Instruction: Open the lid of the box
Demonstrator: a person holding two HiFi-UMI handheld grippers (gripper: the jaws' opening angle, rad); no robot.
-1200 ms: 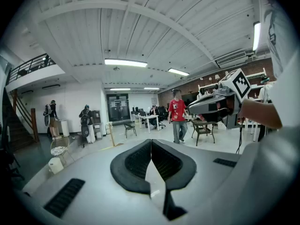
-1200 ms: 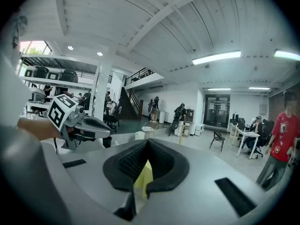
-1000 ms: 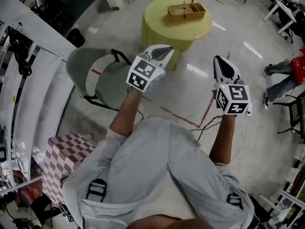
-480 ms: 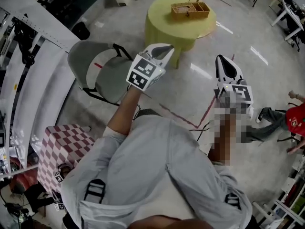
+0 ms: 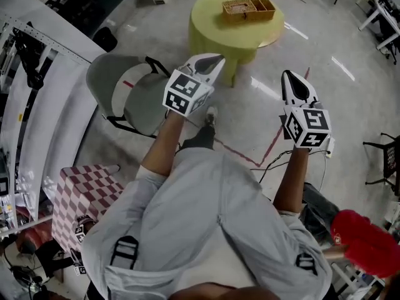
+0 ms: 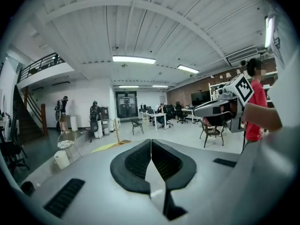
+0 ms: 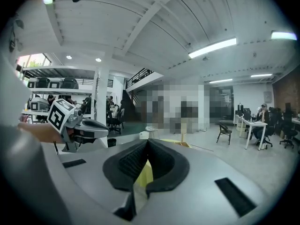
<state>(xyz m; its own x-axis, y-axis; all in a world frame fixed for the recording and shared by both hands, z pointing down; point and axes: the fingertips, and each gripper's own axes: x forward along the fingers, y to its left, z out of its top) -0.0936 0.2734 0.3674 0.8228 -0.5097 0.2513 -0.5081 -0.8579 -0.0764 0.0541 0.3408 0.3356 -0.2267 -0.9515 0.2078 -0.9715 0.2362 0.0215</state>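
The box (image 5: 249, 7) is a low wooden tray-like box with compartments on the round yellow table (image 5: 219, 33), far ahead of me in the head view. My left gripper (image 5: 215, 60) is held in the air short of the table, jaws pressed together and empty. My right gripper (image 5: 294, 77) hovers over the floor to the table's right, also shut on nothing. In the left gripper view the jaws (image 6: 151, 141) meet, with the right gripper (image 6: 220, 108) off to the side. In the right gripper view the jaws (image 7: 147, 141) are together, and the box (image 7: 182, 143) shows small beyond them.
A grey chair (image 5: 122, 95) stands left of the table. A red-and-white checkered box (image 5: 81, 202) sits at my lower left, beside white frames. A red blurred object (image 5: 369, 242) is at lower right, a black chair (image 5: 387, 161) further right. Cables cross the floor.
Both grippers stay shut and nearly in place. The person in red at the right has left that spot. My shoe now shows below the left gripper, stepping toward the table.
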